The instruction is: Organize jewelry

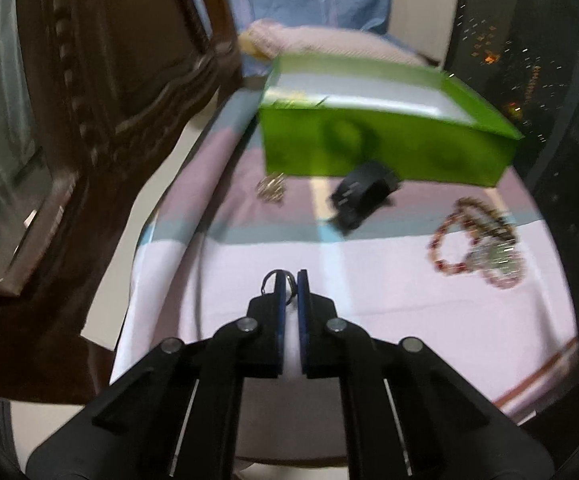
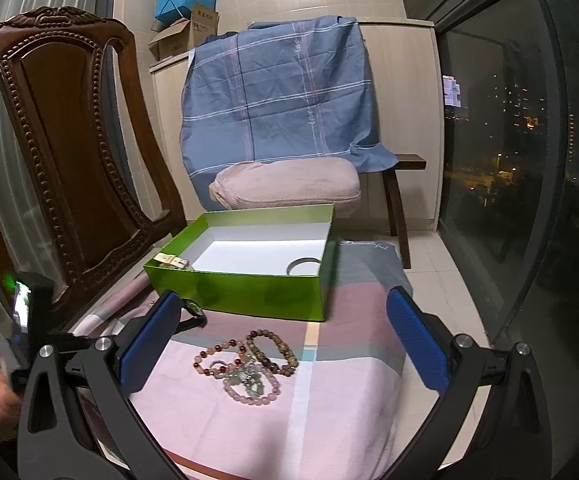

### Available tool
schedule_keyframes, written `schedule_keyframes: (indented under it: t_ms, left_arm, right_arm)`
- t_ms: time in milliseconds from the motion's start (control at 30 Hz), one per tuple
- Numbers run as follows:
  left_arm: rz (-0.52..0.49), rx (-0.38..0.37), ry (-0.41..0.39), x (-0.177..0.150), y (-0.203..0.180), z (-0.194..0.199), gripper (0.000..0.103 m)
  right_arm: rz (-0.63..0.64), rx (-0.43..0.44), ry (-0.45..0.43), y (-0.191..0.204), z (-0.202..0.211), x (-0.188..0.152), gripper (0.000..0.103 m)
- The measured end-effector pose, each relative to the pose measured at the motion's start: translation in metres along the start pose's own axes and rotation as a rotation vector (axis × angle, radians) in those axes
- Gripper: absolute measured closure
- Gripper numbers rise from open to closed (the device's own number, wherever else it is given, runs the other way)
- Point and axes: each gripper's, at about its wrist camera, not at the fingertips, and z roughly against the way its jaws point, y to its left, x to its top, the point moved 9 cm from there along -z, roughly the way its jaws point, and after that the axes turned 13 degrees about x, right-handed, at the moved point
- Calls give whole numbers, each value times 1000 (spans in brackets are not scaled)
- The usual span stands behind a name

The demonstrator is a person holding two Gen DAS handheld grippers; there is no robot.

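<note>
Left claw [image 1: 290, 280] is pinched on a small metal ring [image 1: 270, 282], lifted clear of the cloth [image 1: 369, 320], likely for carrying to the open green box [image 1: 385, 148] at the far side, where a bangle [image 2: 303, 265] and a tagged piece already lie. Right claw [image 2: 283, 340] hangs spread wide and empty over the heap of bead bracelets [image 2: 247, 368], near centre, probably lined up for the next pick. Only "love" on the far blue sheet [image 2: 281, 96] is readable; the carton print is too small.

A carved wooden chair [image 2: 69, 152] stands left; a blue sheet [image 2: 281, 92] drapes over a pink cushion [image 2: 285, 188].
</note>
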Motion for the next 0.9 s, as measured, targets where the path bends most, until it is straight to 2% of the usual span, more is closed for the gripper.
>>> schedule_keyframes:
  t_ms: [133, 167, 200, 233, 267, 333, 467, 567, 767, 900]
  left_arm:
    - [24, -48, -97, 15, 7, 36, 95]
    - [32, -55, -115, 17, 11, 42, 90]
    - [42, -55, -132, 20, 18, 46, 67]
    - [57, -38, -139, 21, 28, 48, 55]
    - [68, -23, -138, 20, 33, 48, 48]
    - [75, -9, -101, 16, 41, 39, 49]
    - [-47, 33, -57, 2, 27, 25, 45]
    - [-82, 34, -29, -6, 18, 14, 45]
    - [-53, 46, 30, -9, 21, -13, 60]
    - [-75, 64, 48, -8, 16, -25, 66]
  right_arm:
    - [-19, -24, 6, -11, 1, -2, 3]
    - [-25, -28, 9, -13, 1, -3, 3]
    - [-27, -28, 12, -14, 0, -5, 3]
    - [-24, -31, 17, -14, -1, -6, 3]
    - [-20, -32, 21, -13, -2, -7, 3]
    - [-13, -25, 32, -9, -5, -9, 3]
    - [6, -8, 46, 1, -11, -10, 3]
    - [24, 7, 55, 9, -14, -11, 3]
    - [20, 16, 59, 10, -14, -10, 3]
    - [7, 23, 53, 8, -13, -8, 3]
